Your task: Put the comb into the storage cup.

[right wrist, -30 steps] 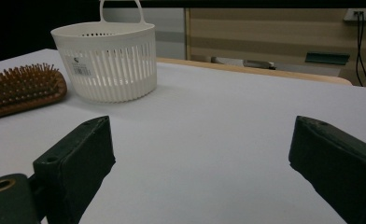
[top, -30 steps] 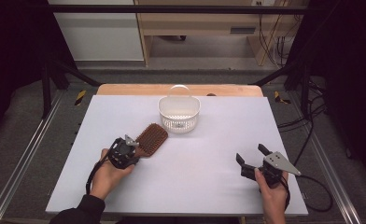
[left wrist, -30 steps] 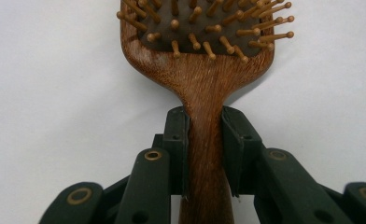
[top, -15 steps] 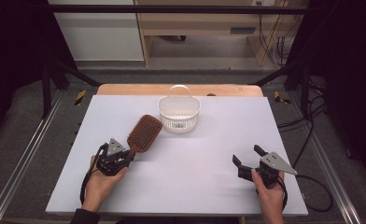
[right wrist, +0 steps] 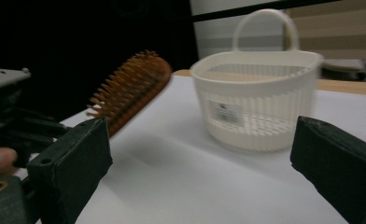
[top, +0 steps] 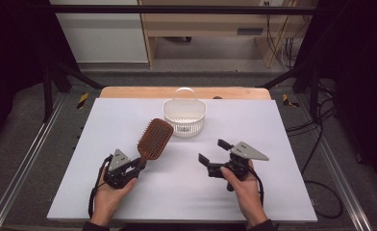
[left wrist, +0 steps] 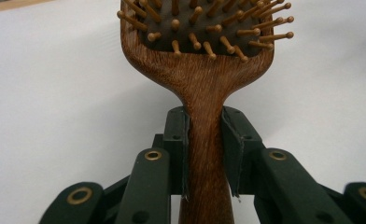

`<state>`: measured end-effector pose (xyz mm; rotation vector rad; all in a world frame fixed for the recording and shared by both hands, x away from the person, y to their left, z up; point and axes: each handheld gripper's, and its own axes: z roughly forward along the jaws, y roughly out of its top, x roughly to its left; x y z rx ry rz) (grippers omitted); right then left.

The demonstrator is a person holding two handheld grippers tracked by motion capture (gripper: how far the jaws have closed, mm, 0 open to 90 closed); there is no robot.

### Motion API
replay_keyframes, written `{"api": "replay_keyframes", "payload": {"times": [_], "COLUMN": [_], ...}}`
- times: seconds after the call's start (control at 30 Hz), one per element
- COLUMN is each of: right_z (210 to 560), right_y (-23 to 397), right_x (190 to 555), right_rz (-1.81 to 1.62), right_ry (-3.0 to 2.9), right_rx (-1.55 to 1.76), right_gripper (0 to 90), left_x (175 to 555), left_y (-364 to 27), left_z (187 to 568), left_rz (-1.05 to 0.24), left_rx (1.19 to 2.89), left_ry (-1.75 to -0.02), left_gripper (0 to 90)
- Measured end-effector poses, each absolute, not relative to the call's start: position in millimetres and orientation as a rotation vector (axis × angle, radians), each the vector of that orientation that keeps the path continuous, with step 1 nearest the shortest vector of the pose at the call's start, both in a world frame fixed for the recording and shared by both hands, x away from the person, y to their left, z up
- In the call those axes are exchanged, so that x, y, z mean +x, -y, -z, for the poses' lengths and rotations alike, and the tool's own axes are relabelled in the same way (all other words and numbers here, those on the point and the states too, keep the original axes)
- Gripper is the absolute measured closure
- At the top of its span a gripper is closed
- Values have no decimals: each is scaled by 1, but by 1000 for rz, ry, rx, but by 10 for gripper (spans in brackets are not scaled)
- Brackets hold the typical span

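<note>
A wooden paddle hairbrush [top: 154,138] with peg bristles is held above the white table, head pointing towards the back. My left gripper [top: 137,166] is shut on its handle; in the left gripper view both pads clamp the handle [left wrist: 204,154] just below the brush head [left wrist: 204,28]. A white slotted plastic basket [top: 184,115] with a hoop handle stands at the middle back of the table. My right gripper [top: 215,151] is open with nothing between its jaws, right of the brush and in front of the basket. In the right gripper view the basket [right wrist: 258,93] and the brush [right wrist: 132,88] lie ahead.
The white tabletop [top: 282,192] rests on a wooden board [top: 129,91] showing at its back edge. Metal rails [top: 13,178] run along both sides, cables [top: 316,144] trail on the floor at the right. A wooden desk [top: 215,24] stands beyond the table.
My right gripper has swung left and up from the right front towards the table's middle. The left gripper has drawn back towards the front with the brush, lifting its head and pointing it towards the back.
</note>
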<state>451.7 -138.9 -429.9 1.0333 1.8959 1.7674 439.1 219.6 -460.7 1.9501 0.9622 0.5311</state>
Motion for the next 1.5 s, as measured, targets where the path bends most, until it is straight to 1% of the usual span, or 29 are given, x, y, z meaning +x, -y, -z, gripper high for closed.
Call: {"api": "replay_keyframes", "payload": {"times": [0.13, 0.2, 0.47, 0.6, 0.97, 1.1, 1.17, 1.2, 1.27, 1.37, 1.5], "right_z": [423, 424, 421, 418, 414, 414, 413, 412, 411, 410, 407], "right_y": [108, 96, 61, 51, 51, 49, 49, 50, 51, 51, 46], "right_x": [470, 477, 493, 498, 508, 508, 507, 507, 507, 507, 506], "right_rz": [-1873, -1898, -1981, -2023, -2086, -2090, -2093, -2089, -2082, -2091, -2099], "right_ry": [-1965, -2004, -2090, -2095, -2069, -2081, -2078, -2083, -2074, -2080, -2091], "right_rx": [1063, 1076, 1099, 1122, 1204, 1213, 1216, 1218, 1204, 1186, 1172], "right_gripper": [72, 97, 104, 124, 235, 278, 286, 299, 354, 380, 444], "left_x": [433, 430, 423, 422, 420, 419, 418, 419, 419, 420, 423], "left_y": [-213, -212, -208, -207, -203, -202, -201, -201, -202, -203, -206], "left_z": [459, 458, 454, 455, 455, 455, 456, 456, 456, 458, 461], "left_rz": [-565, -560, -563, -571, -594, -587, -579, -579, -586, -590, -584], "left_rx": [1941, 1923, 1879, 1876, 1879, 1880, 1875, 1873, 1869, 1870, 1871], "left_ry": [-916, -904, -846, -826, -777, -768, -765, -763, -756, -760, -783], "left_gripper": [724, 724, 724, 724, 724, 723, 724, 723, 724, 723, 724]}}
